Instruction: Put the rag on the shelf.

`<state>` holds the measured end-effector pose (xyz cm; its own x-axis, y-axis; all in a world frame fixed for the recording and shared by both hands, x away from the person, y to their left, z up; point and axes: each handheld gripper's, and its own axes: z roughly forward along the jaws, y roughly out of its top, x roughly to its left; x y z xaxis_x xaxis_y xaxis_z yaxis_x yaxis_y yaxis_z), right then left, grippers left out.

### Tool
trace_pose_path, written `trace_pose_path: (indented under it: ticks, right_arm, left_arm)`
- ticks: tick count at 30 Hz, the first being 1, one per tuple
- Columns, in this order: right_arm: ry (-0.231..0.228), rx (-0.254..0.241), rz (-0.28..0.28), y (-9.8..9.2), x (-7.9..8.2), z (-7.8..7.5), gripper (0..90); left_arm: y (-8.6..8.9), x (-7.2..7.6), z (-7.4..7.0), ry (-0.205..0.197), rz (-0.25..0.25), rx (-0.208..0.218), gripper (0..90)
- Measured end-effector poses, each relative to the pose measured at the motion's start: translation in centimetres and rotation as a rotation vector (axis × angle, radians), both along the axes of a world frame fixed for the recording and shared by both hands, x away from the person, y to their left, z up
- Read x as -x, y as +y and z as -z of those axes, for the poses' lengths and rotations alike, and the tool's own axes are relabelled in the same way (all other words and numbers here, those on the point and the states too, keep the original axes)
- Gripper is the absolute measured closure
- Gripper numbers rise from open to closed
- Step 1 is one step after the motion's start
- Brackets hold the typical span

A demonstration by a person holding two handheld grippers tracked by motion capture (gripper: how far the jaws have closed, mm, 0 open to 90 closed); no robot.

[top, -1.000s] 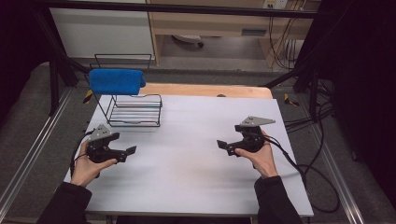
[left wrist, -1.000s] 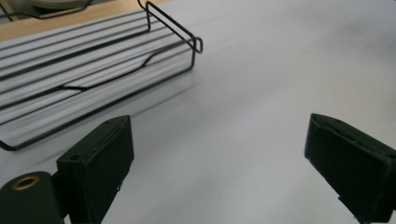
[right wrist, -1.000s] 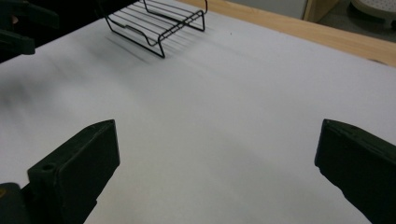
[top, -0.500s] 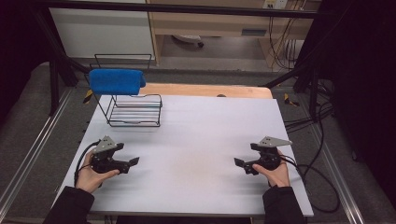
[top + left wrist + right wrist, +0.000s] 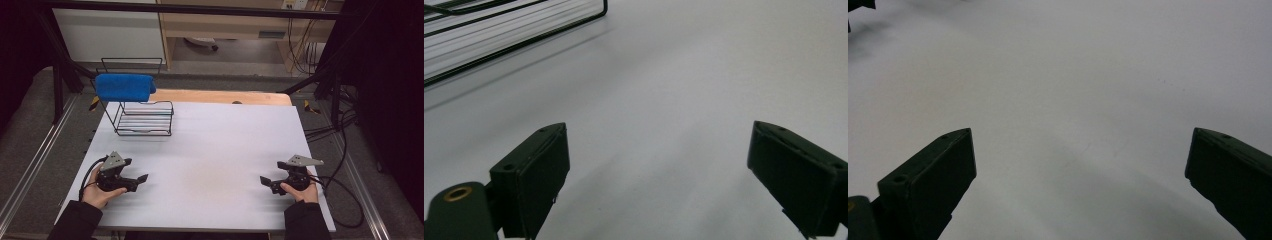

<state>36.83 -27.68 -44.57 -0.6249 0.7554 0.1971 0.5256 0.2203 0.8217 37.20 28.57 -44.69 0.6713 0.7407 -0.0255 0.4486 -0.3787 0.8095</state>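
A blue towel hangs folded over the top bar of a black wire rack at the table's back left. My left gripper rests low at the front left of the white table, open, nothing between its jaws. My right gripper sits at the front right, open and empty too. In the left gripper view the left gripper has its jaws wide apart over bare table, and the wire rack's base crosses the top left. In the right gripper view the right gripper shows its jaws spread over plain white surface.
A wooden board borders the table's far edge. Black cables trail off the right side from the right gripper. Metal rails run along the left of the table. Shelving and wires stand beyond the far end.
Both hands have drawn back toward the near edge of the table and lowered, the left to the front left, the right to the front right. Both grippers stayed open.
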Motion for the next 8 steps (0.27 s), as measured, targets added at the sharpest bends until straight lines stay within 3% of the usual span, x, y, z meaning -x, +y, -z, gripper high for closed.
trace_pose_path:
  ticks: [8]
  right_arm:
    - [0.008, 0.009, -0.005, 0.05, 0.05, 0.07, 0.7]
  left_arm:
    - [0.08, 0.09, 0.12, 0.000, -0.002, 0.001, 10.2]
